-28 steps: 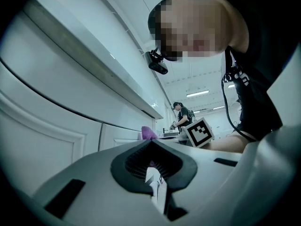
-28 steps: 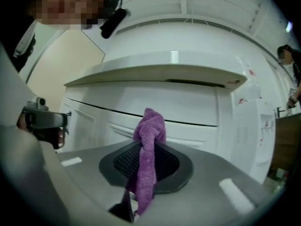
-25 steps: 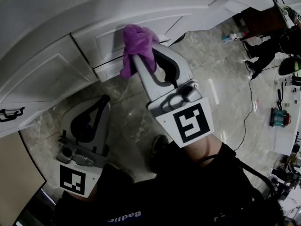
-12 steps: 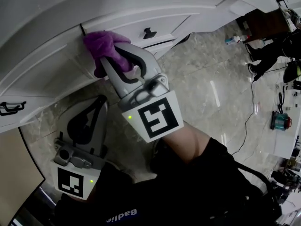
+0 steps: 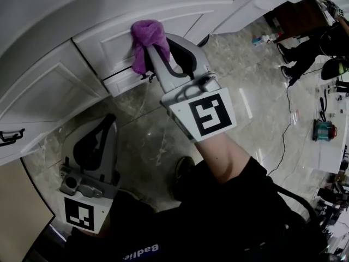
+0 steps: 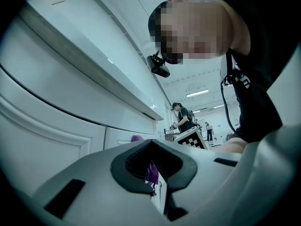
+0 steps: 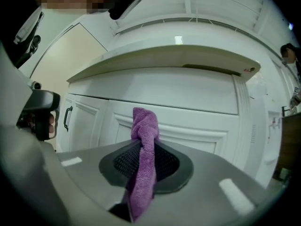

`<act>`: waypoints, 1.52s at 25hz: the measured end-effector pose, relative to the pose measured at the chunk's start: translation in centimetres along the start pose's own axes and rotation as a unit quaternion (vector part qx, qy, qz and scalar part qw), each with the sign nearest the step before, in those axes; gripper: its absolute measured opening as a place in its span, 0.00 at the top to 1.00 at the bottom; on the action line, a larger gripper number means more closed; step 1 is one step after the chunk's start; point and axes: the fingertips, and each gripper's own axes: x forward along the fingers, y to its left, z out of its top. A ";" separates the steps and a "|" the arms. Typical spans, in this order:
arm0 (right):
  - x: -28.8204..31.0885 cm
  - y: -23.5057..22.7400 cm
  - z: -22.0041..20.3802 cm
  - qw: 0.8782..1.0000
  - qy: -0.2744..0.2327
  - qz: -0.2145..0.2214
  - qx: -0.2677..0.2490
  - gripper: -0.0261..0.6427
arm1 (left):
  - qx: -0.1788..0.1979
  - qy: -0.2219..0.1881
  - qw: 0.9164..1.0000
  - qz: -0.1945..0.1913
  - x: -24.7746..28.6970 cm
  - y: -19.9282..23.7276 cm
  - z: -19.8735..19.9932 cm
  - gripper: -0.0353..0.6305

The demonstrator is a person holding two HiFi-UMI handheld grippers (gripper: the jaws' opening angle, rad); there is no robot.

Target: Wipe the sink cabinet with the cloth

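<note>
My right gripper (image 5: 147, 56) is shut on a purple cloth (image 5: 145, 41) and presses its bunched end against a drawer front of the white sink cabinet (image 5: 103, 51). In the right gripper view the cloth (image 7: 143, 161) hangs pinched between the jaws, and the cabinet's panelled front (image 7: 188, 126) is right behind it. My left gripper (image 5: 105, 121) hangs low at the left over the floor, shut with nothing in it. In the left gripper view its jaws meet, with a bit of the cloth (image 6: 152, 172) showing past them.
A dark door handle (image 5: 12, 135) sits on the cabinet door at far left. Below is a marble floor (image 5: 158, 135) with a black cable (image 5: 284, 141). A small bottle (image 5: 263, 40) stands on the floor at the upper right, near seated people and a white table (image 5: 334, 152).
The right gripper swept the cloth left along the cabinet front, then back right and slightly up onto the drawer panel. The left gripper has barely shifted.
</note>
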 end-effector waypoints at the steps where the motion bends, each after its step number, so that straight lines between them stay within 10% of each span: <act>1: -0.3 -0.6 -0.2 1.000 0.002 -0.005 0.003 0.88 | 0.000 0.000 1.000 -0.001 0.1 -0.1 -0.1 0.94; 16: -4.1 -13.5 -4.1 0.989 0.038 -0.141 0.009 0.88 | -0.005 0.003 1.000 -0.007 -0.1 0.3 -0.7 0.94; 20: -6.3 -15.9 -6.5 0.978 0.057 -0.181 0.085 0.88 | -0.004 0.001 1.000 -0.004 -0.4 0.8 -0.7 0.94; 30: -0.6 7.3 -5.8 0.991 0.055 0.105 0.057 0.88 | -0.003 -0.011 1.000 -0.001 -0.7 1.4 0.0 0.94; 38: 2.3 8.0 -6.5 0.993 0.038 0.108 0.030 0.88 | 0.002 -0.005 1.000 -0.001 -1.2 1.2 -0.4 0.94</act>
